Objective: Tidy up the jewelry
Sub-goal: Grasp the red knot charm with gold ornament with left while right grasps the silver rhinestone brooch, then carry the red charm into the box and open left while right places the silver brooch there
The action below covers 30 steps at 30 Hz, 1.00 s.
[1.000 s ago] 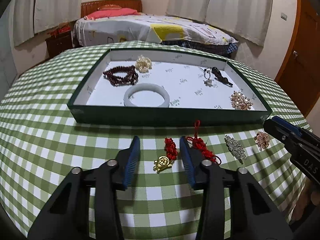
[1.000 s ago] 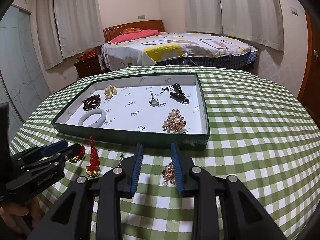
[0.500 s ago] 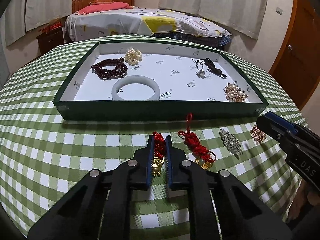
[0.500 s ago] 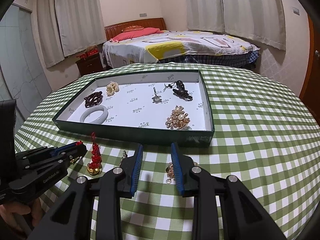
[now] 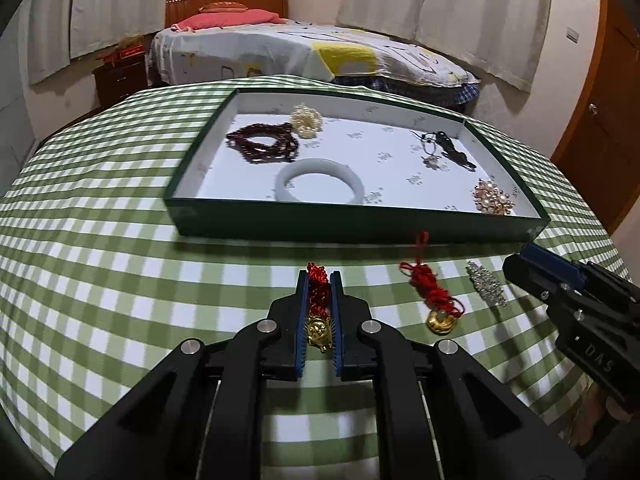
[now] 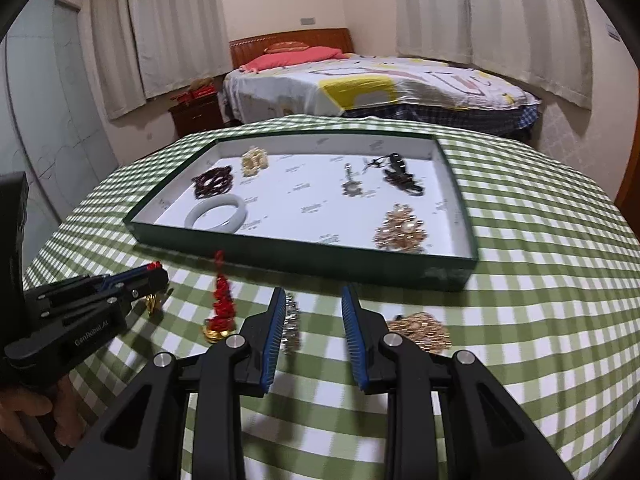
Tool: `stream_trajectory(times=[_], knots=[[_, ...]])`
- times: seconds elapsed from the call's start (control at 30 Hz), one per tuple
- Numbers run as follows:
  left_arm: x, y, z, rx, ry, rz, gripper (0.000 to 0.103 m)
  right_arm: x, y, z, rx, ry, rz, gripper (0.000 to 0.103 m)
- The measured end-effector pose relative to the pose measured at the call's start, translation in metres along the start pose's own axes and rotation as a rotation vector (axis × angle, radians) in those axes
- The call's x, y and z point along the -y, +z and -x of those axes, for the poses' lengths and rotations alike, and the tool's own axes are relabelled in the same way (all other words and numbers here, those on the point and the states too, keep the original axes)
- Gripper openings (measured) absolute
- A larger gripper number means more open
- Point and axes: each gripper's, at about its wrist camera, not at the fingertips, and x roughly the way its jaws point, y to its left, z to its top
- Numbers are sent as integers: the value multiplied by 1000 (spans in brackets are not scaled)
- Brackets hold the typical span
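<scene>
My left gripper (image 5: 319, 280) is shut on a red knotted charm with a gold pendant (image 5: 319, 322) and holds it just above the checked cloth; it also shows in the right wrist view (image 6: 154, 276). A second red charm with a gold pendant (image 5: 434, 300) lies to its right. A silver rhinestone brooch (image 5: 486, 283) lies beyond that. My right gripper (image 6: 314, 300) is open and empty, between the silver brooch (image 6: 291, 326) and a gold brooch (image 6: 424, 328). The green tray (image 5: 360, 224) holds a white bangle (image 5: 319, 181), dark beads (image 5: 262, 145), a pearl cluster, a keyring and a gold brooch.
The round table with its green checked cloth (image 5: 100, 264) drops off at the near and side edges. A bed (image 6: 376, 84) stands behind the table, a nightstand to its left and a wooden door (image 5: 600, 112) at the right.
My left gripper closed on the red and gold charm and lifted it slightly. My right gripper shifted left, now standing between the silver brooch and the gold brooch.
</scene>
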Motion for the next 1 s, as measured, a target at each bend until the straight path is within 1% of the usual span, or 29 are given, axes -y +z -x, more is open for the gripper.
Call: stream_trajectory(times=[0.17, 0.23, 0.3, 0.37, 0.63, 1.0], knots=[[-9, -1, 3, 4, 14, 20, 10, -8, -3, -11, -48, 15, 21, 28], [-10, -1, 3, 5, 15, 23, 10, -9, -4, -14, -64, 17, 22, 25], [-10, 0, 3, 6, 14, 22, 10, -9, -6, -16, -78, 20, 23, 17], [-9, -1, 3, 8, 14, 21, 10, -9, -8, -17, -88, 20, 25, 13], [-8, 0, 6, 16, 14, 22, 10, -8, -7, -13, -75, 21, 24, 13], [-2, 12, 20, 66, -9, 20, 10, -5, 9, 4, -5, 23, 8, 13]])
